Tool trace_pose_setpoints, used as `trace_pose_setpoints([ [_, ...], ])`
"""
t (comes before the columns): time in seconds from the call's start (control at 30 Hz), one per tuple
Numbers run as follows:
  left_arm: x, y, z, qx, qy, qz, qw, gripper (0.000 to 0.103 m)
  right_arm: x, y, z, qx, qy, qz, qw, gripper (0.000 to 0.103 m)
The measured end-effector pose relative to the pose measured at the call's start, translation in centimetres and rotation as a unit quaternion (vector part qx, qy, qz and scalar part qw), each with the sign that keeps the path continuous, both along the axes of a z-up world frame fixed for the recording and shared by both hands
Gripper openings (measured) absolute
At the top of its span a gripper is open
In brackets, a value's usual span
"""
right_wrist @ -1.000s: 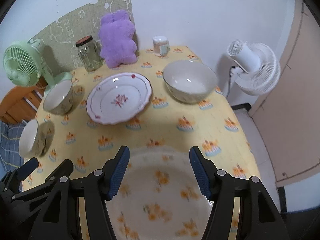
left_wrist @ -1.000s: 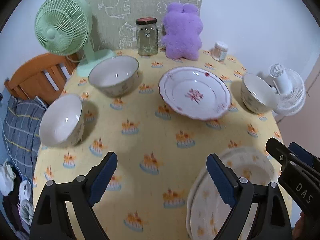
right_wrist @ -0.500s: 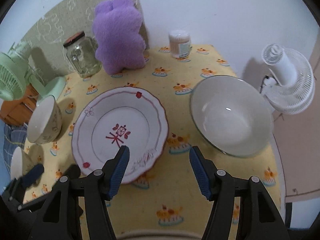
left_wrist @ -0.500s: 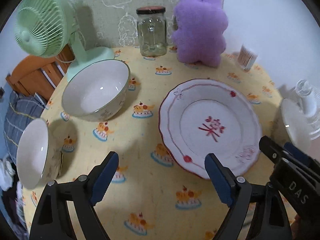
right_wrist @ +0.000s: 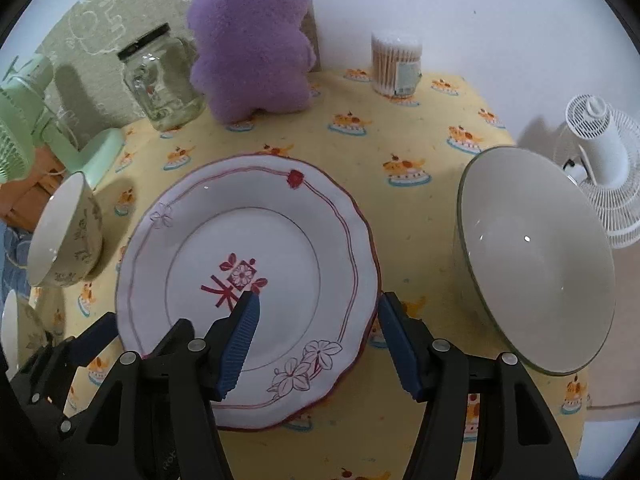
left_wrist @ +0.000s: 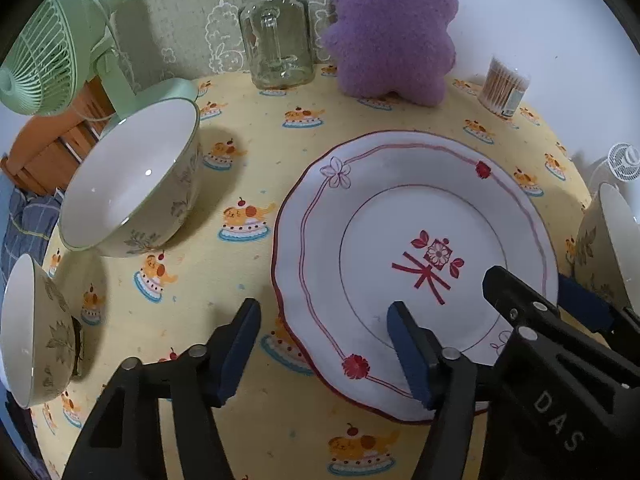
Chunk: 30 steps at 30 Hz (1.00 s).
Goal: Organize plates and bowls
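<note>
From the left wrist, the plate is seen bare on the yellow tablecloth; two bowls lie empty beside it; the left gripper is spread wide across its rim; from the right wrist, the right gripper is likewise held wide over the plate, a bowl empty alongside.

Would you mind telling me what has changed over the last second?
Both grippers, left and right, advanced from over the pale near plate to the red-trimmed plate, each open and straddling its near rim. Nothing was taken hold of. The bowls, jar and purple plush stayed put.
</note>
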State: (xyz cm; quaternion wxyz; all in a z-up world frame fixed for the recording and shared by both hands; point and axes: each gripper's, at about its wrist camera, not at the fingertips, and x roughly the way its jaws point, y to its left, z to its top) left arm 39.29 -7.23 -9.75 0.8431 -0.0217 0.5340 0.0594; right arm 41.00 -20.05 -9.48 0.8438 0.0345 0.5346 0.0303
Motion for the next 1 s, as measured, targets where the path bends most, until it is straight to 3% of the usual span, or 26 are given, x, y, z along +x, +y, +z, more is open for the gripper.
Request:
trace_pose_setpoints([
  [0.13,0.0,-0.4,0.1,-0.007,0.003,-0.018,0.9998,0.051,0.1,-0.2,-0.7,0.004,0.015,-0.007,1.0,0.051],
  [0.37,-0.8,-0.3,0.4,-0.015,0.003,-0.037,0.9992,0.05,-0.7,-0.1,-0.3,-0.007,0.017,-0.009,1.0,0.04],
  [0.7,-4.4,2.6,1.0,-0.014,0.018,-0.061,0.9979,0.051,-4.5,2.7,0.8,-0.02,0.033,-0.02,0.999,0.04],
  [1.0,-9.9,7.4,1.2,-0.011,0.044,-0.047,0.9979,0.052,-9.7,7.6,1.0,-0.012,0.056,0.003,0.998,0.04],
])
